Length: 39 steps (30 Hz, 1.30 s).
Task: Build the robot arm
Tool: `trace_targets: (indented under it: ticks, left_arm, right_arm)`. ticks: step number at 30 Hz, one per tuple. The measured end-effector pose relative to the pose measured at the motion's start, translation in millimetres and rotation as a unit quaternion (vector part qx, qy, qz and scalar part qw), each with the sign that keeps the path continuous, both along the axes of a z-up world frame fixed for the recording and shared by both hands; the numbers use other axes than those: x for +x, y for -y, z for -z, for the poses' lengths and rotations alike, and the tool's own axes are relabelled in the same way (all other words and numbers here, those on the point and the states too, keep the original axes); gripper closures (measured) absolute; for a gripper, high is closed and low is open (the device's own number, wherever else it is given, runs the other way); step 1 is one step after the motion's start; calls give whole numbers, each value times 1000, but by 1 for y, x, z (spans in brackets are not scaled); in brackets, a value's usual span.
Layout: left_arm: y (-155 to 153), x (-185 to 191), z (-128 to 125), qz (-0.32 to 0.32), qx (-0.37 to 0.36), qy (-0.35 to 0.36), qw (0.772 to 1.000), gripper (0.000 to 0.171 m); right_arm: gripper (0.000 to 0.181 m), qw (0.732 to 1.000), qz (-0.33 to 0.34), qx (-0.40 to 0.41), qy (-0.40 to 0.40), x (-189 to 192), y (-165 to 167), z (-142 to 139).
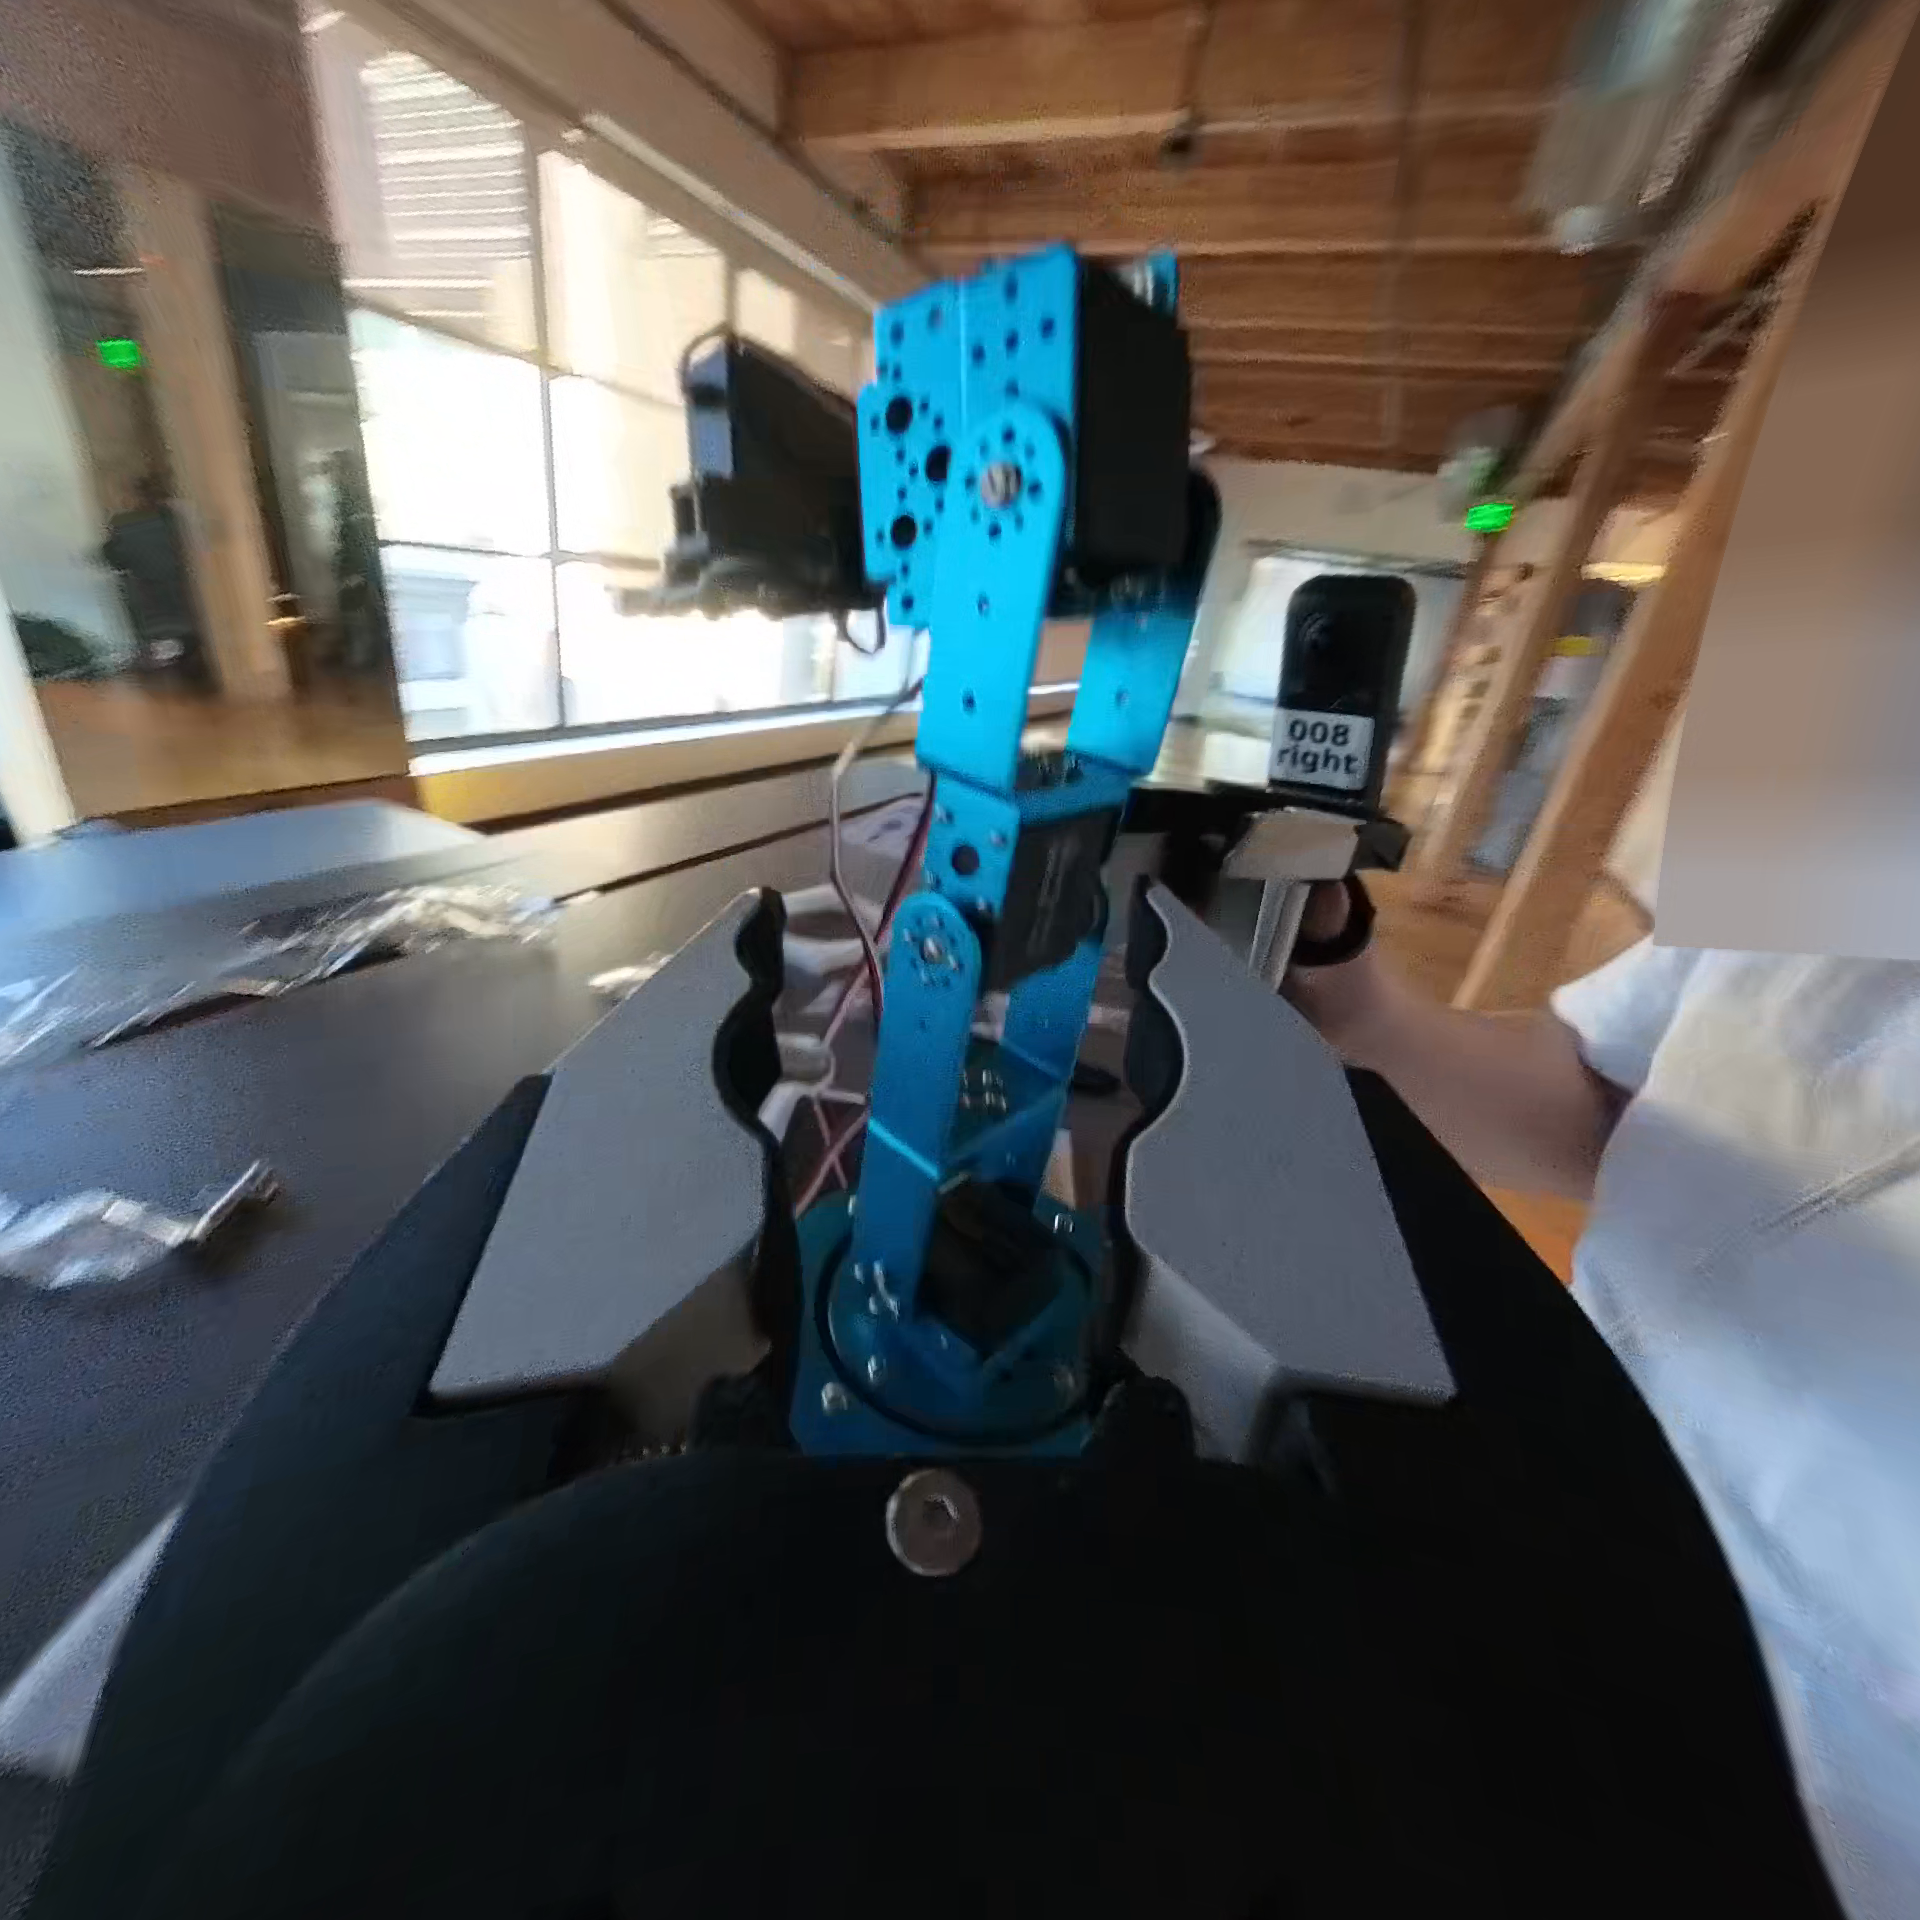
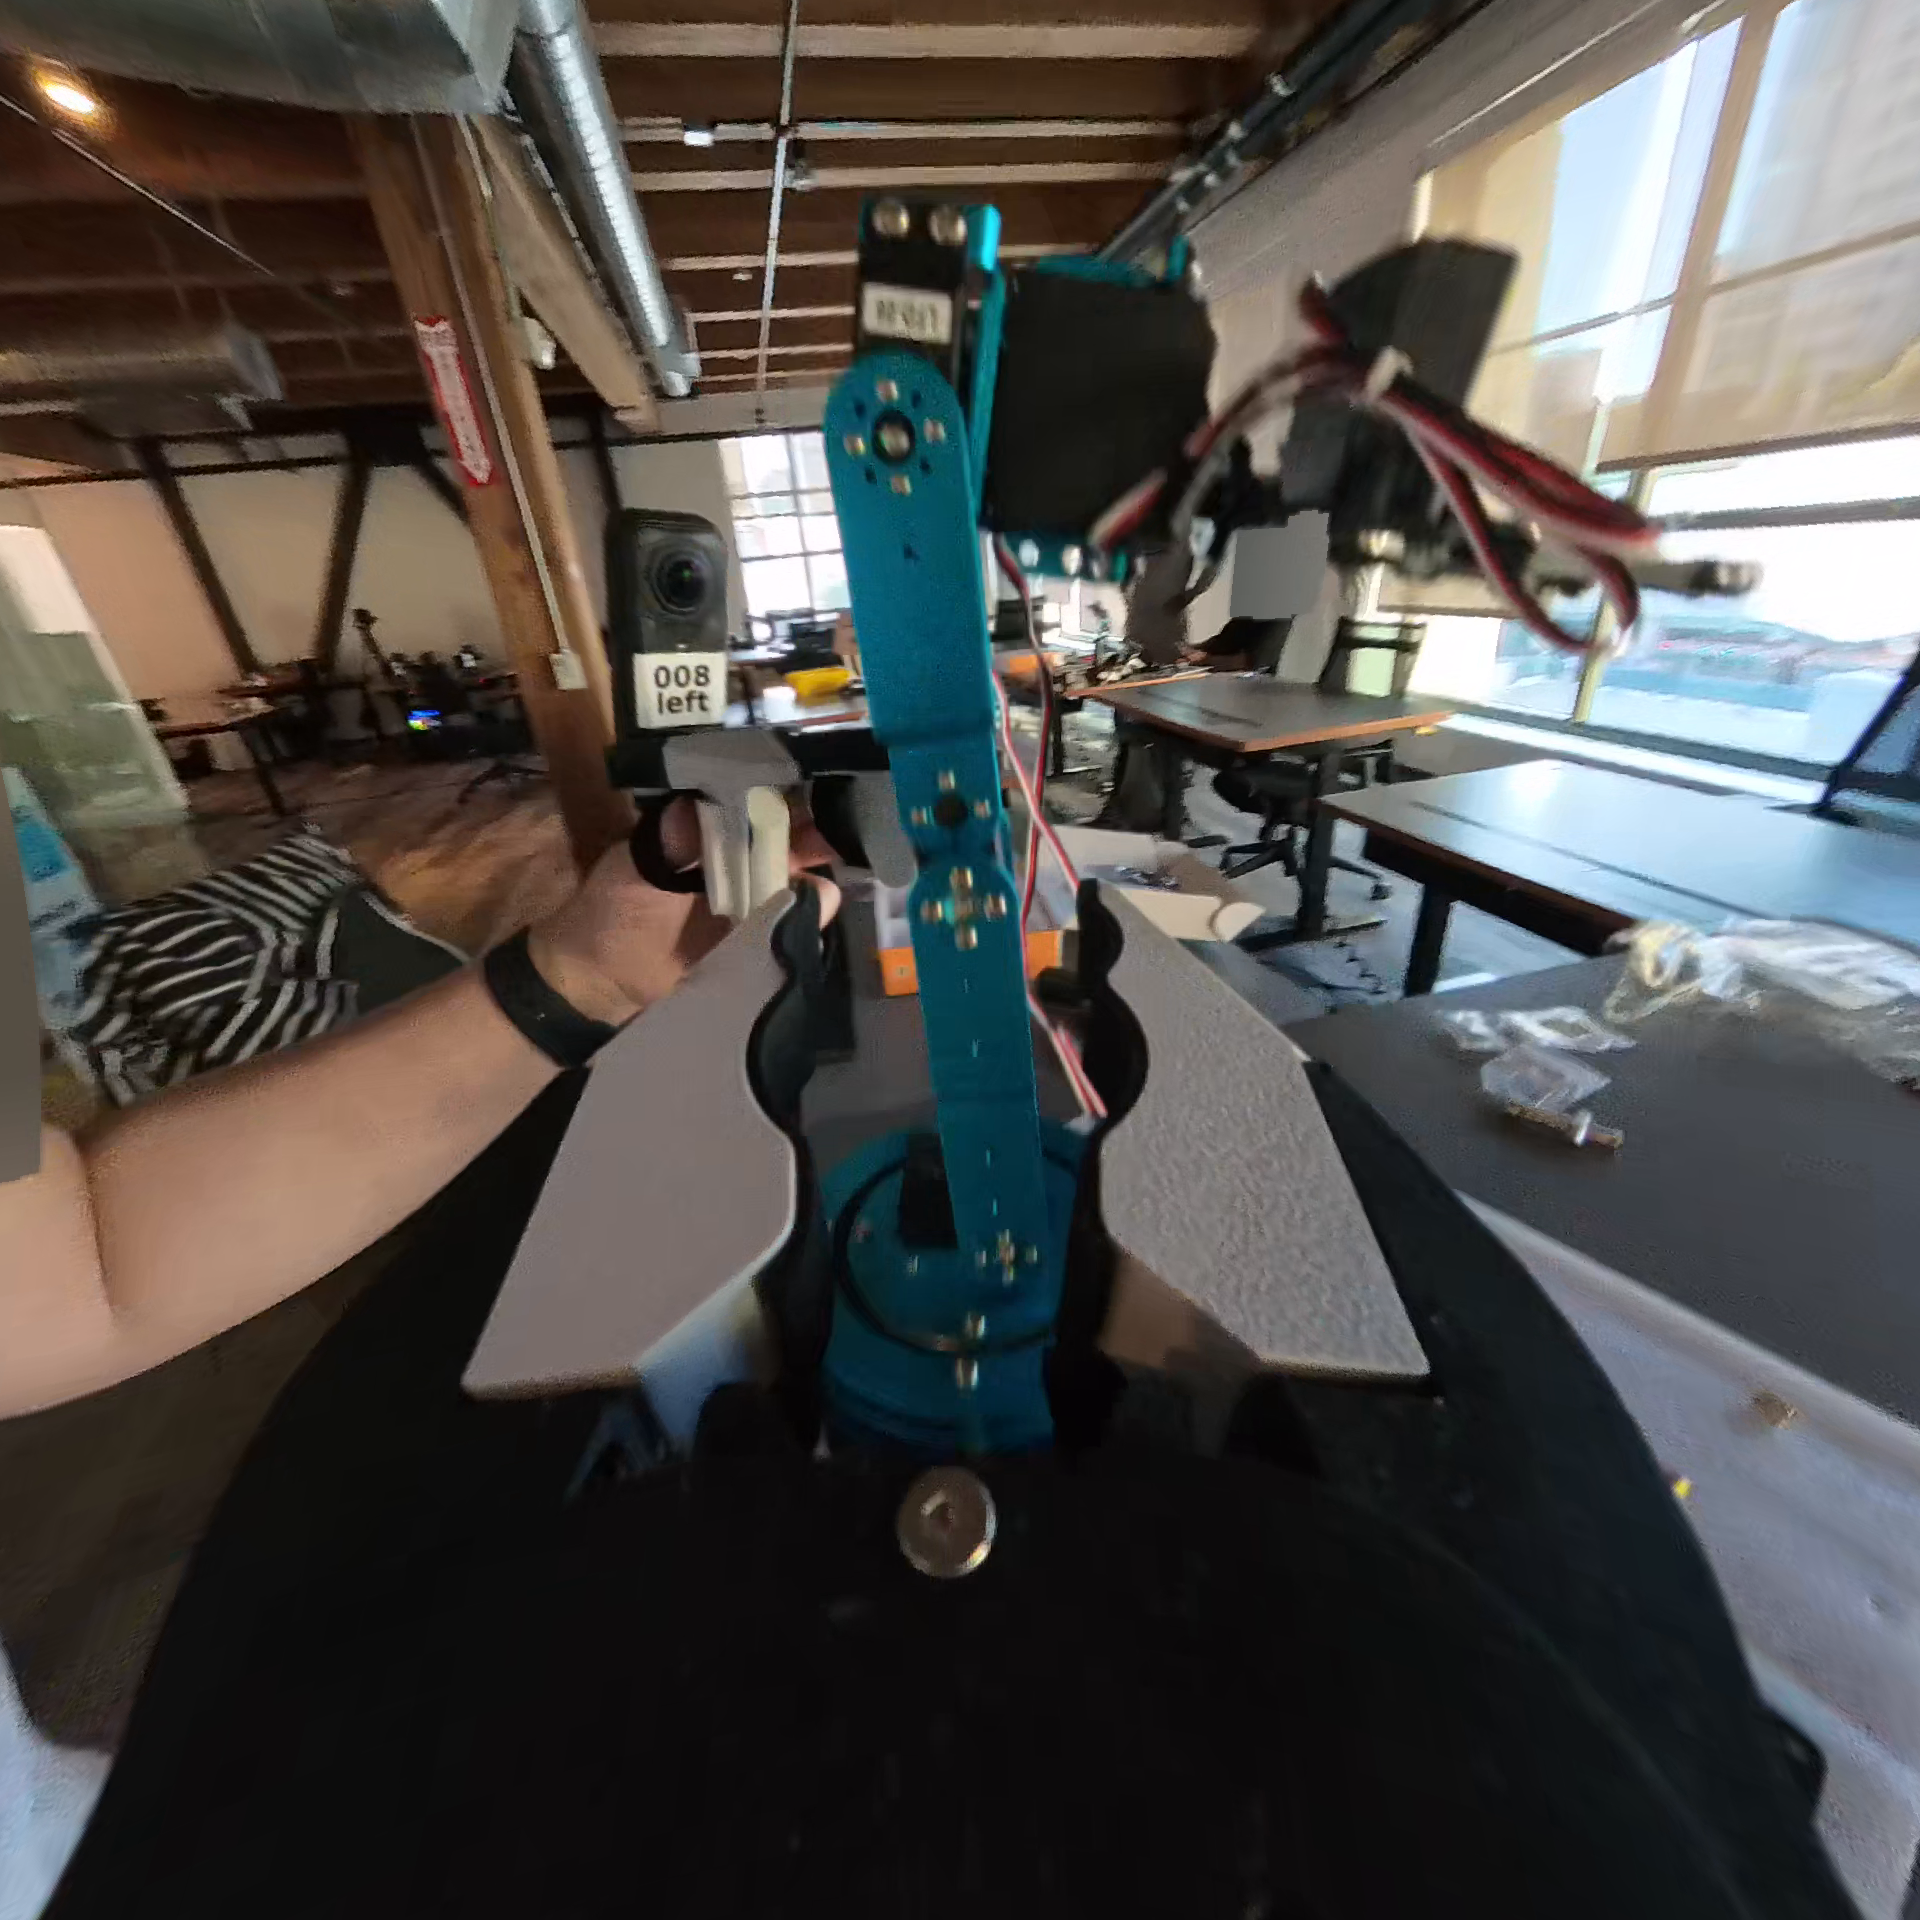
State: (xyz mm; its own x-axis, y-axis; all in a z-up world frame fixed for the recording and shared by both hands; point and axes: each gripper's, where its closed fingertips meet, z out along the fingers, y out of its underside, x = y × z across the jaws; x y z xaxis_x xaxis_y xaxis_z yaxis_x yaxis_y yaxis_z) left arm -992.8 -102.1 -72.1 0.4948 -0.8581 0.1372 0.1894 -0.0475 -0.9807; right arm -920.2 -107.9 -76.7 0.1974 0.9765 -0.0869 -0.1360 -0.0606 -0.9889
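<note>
Left gripper (image 1: 954,956): jaws closed on the round base of a blue toy robot arm (image 1: 1023,582), which rises upright between its fingers
Right gripper (image 2: 948,945): clamps the same base from the opposite side
Table (image 2: 1714,1164): dark, under both grippers; clear plastic bags (image 2: 1538,1049) lie beside them

You have one blue model arm (image 1: 1023,644), two tongs, the left tongs (image 1: 956,935) and the right tongs (image 2: 951,935), several clear plastic bags (image 2: 1538,1049) on the black counter (image 2: 1714,1164), and one orange box (image 2: 914,961).
</note>
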Motion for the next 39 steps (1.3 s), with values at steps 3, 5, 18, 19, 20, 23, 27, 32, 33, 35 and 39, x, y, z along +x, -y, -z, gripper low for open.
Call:
trace_targets:
  ticks: [3, 5, 18, 19, 20, 23, 27, 32, 33, 35, 39]
  left_arm:
    - [-8, 8, -21, 100, 9, 25, 995, 114]
    - [-8, 19, -28, 178, -11, 32, 984, 119]
    - [-1, 41, -21, 307, -52, 58, 948, 142]
    - [-1, 41, -21, 304, -52, 59, 949, 142]
    - [-1, 41, -21, 299, -50, 60, 951, 141]
    - [0, 41, -16, 285, -57, 59, 955, 136]
    - [0, 41, -12, 271, -75, 72, 957, 136]
    - [-1, 41, -12, 253, -84, 87, 960, 135]
    - [-1, 41, -12, 248, -83, 91, 961, 135]
    - [-1, 40, -12, 237, -81, 100, 963, 135]
    - [-1, 40, -11, 221, -86, 114, 965, 133]
  right_arm:
    - [135, 998, 41, 42, -4, -18, -2, -29]
    - [147, 995, 67, 78, 1, -26, -6, -41]
    - [153, 998, 20, -26, 46, -43, -7, -42]
    - [153, 999, 21, -22, 44, -43, -6, -42]
    - [151, 999, 20, -16, 41, -43, -5, -43]
    - [144, 999, 11, -8, 32, -43, -2, -43]
    - [154, 999, -20, -21, 26, -41, -3, -42]
    - [155, 998, -55, -6, 33, -41, -2, -42]
    - [155, 998, -59, 3, 37, -41, -2, -42]
    - [155, 997, -69, 17, 41, -42, -2, -43]
    - [154, 994, -103, 29, 34, -42, 1, -44]
